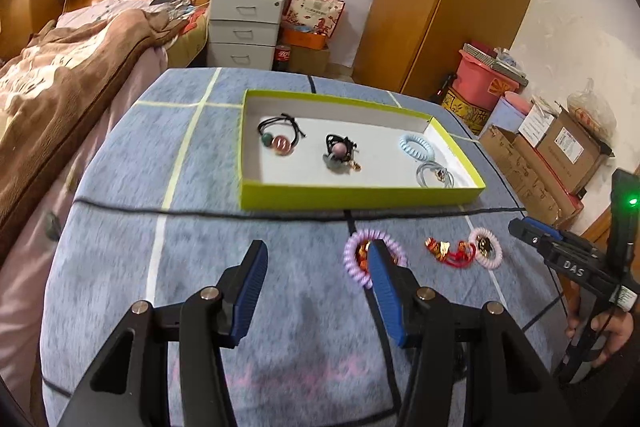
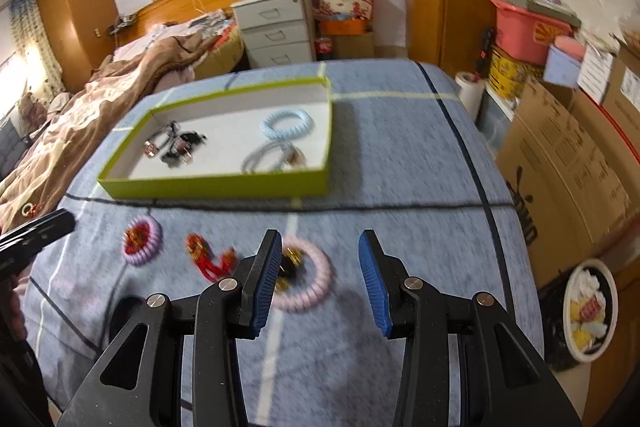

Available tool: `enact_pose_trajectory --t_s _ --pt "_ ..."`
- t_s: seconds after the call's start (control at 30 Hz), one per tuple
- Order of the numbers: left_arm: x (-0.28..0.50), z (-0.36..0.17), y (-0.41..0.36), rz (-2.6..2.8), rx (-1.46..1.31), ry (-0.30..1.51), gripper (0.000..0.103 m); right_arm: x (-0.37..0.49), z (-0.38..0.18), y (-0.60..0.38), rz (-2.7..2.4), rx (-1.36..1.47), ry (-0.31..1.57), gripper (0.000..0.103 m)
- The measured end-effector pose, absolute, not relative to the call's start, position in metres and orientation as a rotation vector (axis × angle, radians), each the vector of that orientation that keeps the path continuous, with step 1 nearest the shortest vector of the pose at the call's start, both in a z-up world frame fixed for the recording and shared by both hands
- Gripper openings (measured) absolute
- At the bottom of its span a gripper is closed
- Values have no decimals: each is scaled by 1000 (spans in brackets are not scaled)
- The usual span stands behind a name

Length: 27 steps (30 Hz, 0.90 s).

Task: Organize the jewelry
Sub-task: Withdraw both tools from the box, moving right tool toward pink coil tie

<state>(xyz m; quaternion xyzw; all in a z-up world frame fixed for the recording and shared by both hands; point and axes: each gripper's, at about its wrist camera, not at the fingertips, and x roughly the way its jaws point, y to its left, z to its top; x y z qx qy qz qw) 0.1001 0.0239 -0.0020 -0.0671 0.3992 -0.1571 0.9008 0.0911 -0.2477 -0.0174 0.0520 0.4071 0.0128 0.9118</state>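
On the bench covered in blue-grey checked cloth (image 1: 120, 155), the left hand-held gripper (image 1: 318, 259) hovers with its blue-padded jaws apart and empty. Just beyond it lies a shallow lime-green cardboard tray (image 1: 352, 195) holding a black elastic tie with pink and green beads (image 1: 280, 137), a black tie with a pink ball (image 1: 339, 151), a pale blue spiral hair tie (image 1: 416, 146) and a grey-blue ring tie (image 1: 434, 175). Nearer, outside the tray, lie a lilac spiral hair tie (image 1: 354, 259), a red-and-gold cord charm (image 1: 446, 251) and a pink spiral hair tie (image 2: 316, 287). The right hand-held gripper (image 2: 318, 255) is spread wide, its left pad over the pink tie, clasping nothing.
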Motion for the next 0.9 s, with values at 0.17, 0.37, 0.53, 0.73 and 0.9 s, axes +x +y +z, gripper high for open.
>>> enact_pose_trajectory --t_s 0.17,0.37,0.53,0.73,0.9 --pt "86 -11 33 -318 -151 840 54 85 -29 -257 3 120 874 41" --pt "79 -17 40 -308 -176 854 54 88 -35 -258 14 108 905 41" --pt "76 -22 39 -306 -181 864 54 96 -41 -252 41 81 933 41" --pt "80 -24 37 -303 -178 874 55 102 -44 -248 39 40 945 41" --pt "84 -26 35 -309 -175 886 55 101 -46 -244 32 7 940 41"
